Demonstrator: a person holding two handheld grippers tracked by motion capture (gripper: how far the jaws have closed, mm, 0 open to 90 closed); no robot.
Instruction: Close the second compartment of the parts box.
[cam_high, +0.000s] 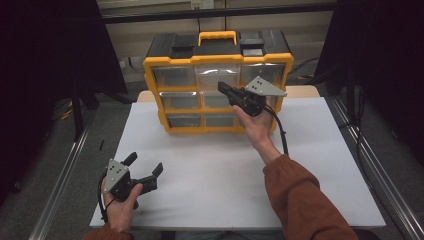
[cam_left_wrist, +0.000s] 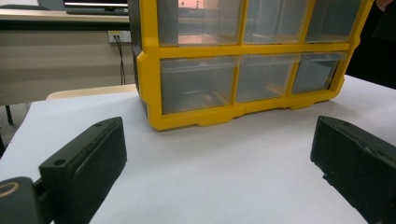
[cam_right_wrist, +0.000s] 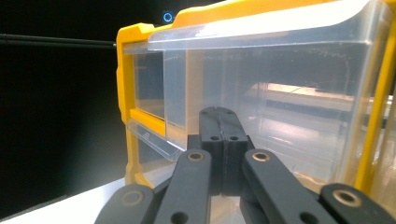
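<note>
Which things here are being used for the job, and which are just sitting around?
In use:
- yellow drawer organizer
- its top middle clear drawer
- right gripper, shut, at that drawer

Just there:
- left gripper, open, resting
- white table

1. A desk (cam_high: 210, 165) with a flat white top is seen from above; its surface is plain and unmarked.
2. A pale wooden edge (cam_high: 300, 91) is shown past the far side of the white top, on both sides of the cabinet.
3. A yellow drawer cabinet (cam_high: 218, 82) with a black top is set upright on the far middle of the desk, its base touching the white surface (cam_left_wrist: 210, 163).
4. Clear drawers in rows of three are carried in its front, which is turned toward the near edge.
5. Grey floor (cam_high: 75, 190) is seen beside the desk.
</note>
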